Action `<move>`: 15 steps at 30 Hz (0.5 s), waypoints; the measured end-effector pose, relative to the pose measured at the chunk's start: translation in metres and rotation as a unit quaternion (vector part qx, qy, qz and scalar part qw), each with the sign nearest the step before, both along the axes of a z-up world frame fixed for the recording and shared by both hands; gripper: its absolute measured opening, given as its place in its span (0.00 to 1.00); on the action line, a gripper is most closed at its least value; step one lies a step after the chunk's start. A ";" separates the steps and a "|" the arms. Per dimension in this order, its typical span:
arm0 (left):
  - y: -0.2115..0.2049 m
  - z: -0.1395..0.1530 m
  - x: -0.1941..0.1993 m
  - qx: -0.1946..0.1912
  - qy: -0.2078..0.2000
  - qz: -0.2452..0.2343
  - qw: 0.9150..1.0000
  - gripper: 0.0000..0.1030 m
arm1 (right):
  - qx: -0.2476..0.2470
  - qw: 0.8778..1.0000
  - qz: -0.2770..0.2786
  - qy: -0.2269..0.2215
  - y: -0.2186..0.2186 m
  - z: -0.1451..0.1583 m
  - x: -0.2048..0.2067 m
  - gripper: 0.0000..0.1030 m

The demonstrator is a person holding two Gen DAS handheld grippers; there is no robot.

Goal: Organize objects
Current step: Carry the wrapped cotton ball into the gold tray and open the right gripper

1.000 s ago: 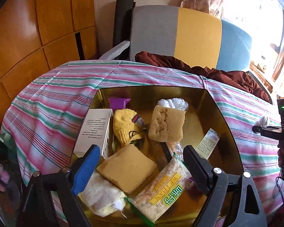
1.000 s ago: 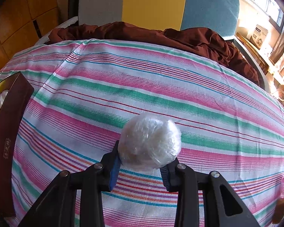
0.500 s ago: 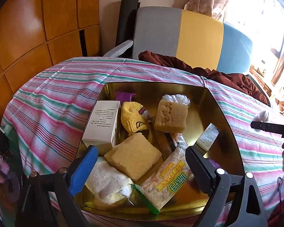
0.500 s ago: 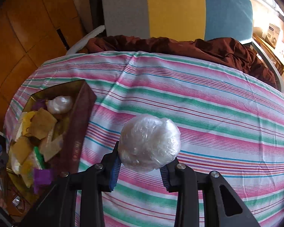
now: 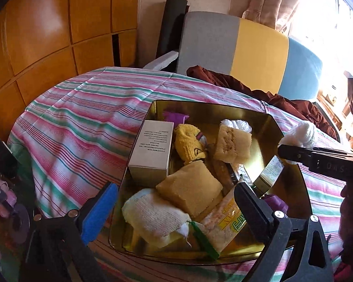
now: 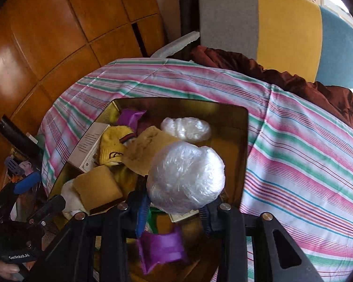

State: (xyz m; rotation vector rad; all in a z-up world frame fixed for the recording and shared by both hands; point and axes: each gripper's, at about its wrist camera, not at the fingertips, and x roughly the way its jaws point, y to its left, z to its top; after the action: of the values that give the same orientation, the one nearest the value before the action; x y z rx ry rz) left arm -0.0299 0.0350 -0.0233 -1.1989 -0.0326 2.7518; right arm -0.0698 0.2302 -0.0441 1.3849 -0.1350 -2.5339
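A gold tin box (image 5: 291, 174) sits on the striped tablecloth and holds several things: a white carton (image 5: 151, 149), a yellow sock (image 5: 188, 142), sponges (image 5: 190, 191), a snack packet (image 5: 226, 228) and a plastic ball (image 6: 186, 129). My right gripper (image 6: 174, 209) is shut on a white plastic-wrapped ball (image 6: 186, 178) and holds it above the box's near right part; the ball also shows in the left wrist view (image 5: 300, 132). My left gripper (image 5: 174, 205) is open and empty at the box's near edge.
The striped tablecloth (image 6: 306, 164) spreads to the right of the box. A dark red cloth (image 6: 282, 75) and a grey, yellow and blue cushion (image 6: 287, 23) lie behind. Wooden panels (image 5: 47, 35) stand at the left. Purple items (image 6: 162, 246) lie in the box.
My right gripper has carried the plastic ball leftward from over the tablecloth to above the box. My left gripper has drawn back a little and stays open.
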 end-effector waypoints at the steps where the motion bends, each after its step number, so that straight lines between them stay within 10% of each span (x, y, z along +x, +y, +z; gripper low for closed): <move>1: -0.003 0.000 0.000 0.000 0.000 0.004 1.000 0.98 | 0.000 1.000 0.004 -0.005 -0.005 -0.004 -0.003 0.37; 15: -0.020 -0.002 0.001 -0.005 0.004 0.030 1.000 1.00 | -0.013 1.000 -0.022 -0.005 0.000 -0.013 0.006 0.60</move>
State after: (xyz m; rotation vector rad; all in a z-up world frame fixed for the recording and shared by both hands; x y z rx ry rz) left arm -0.0289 0.0152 -0.0252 -1.2091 -0.0545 2.8109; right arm -0.0635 0.2300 -0.0567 1.4002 -0.2024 -2.5509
